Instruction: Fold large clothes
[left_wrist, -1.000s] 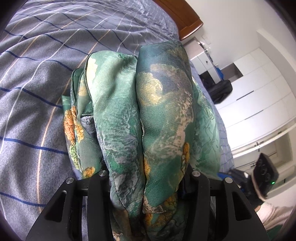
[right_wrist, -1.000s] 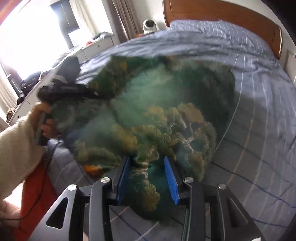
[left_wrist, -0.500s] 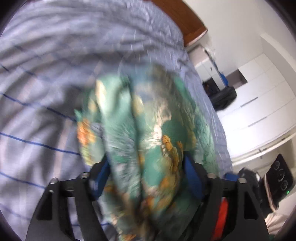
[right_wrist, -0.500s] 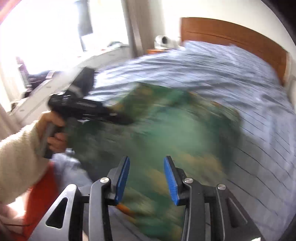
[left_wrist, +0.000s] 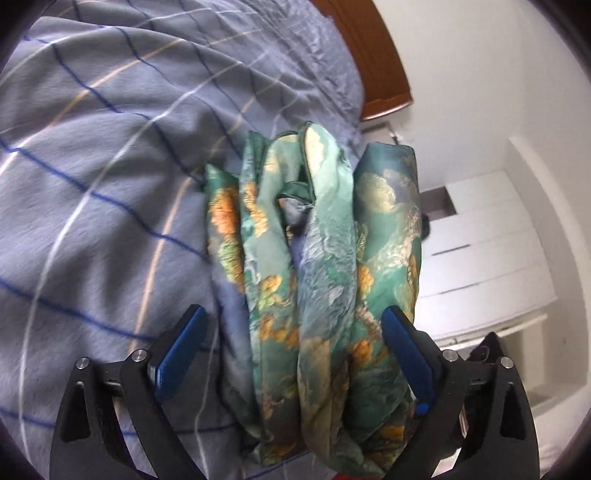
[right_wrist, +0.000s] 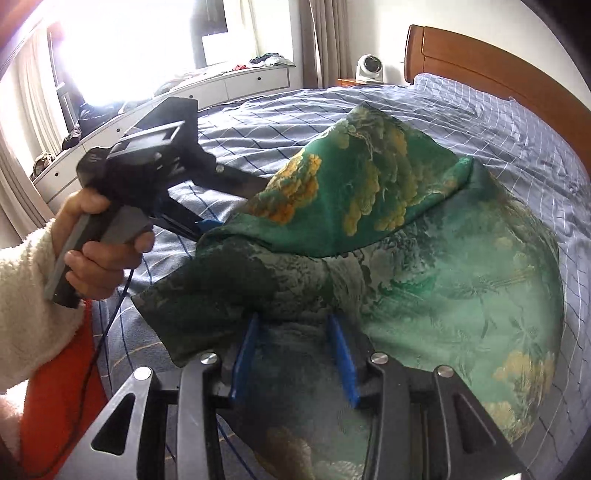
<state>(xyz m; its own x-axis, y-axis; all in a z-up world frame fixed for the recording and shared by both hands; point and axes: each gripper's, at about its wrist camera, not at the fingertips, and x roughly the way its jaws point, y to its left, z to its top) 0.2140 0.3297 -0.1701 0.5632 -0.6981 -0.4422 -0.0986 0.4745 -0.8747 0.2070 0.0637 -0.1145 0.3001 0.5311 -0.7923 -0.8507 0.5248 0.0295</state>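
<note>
A green silky garment (left_wrist: 321, 258) with orange and yellow flowers lies bunched in long folds on the blue-grey checked bed (left_wrist: 110, 166). My left gripper (left_wrist: 293, 314) straddles the bundle with its jaws opening. Its left pad (left_wrist: 181, 354) stands clear of the cloth, and its right pad (left_wrist: 406, 354) rests beside it. In the right wrist view the garment (right_wrist: 443, 277) spreads wide over the bed (right_wrist: 517, 129), one flap folded back over it. My right gripper (right_wrist: 292, 319) is shut on a dark bunch of its near edge. A hand (right_wrist: 99, 236) holds the left gripper (right_wrist: 232, 205) at the cloth's left end.
A wooden headboard (right_wrist: 498, 62) stands at the far end of the bed. A small white fan (right_wrist: 369, 66) sits beside it. White drawers (right_wrist: 240, 81) run under the bright window. White wardrobes (left_wrist: 480, 251) flank the bed. Orange-red cloth (right_wrist: 62, 387) is at lower left.
The left jaws have spread apart and let go of the bunched folds. The right gripper has swung sideways with the cloth, and a flap now lies folded toward the left gripper.
</note>
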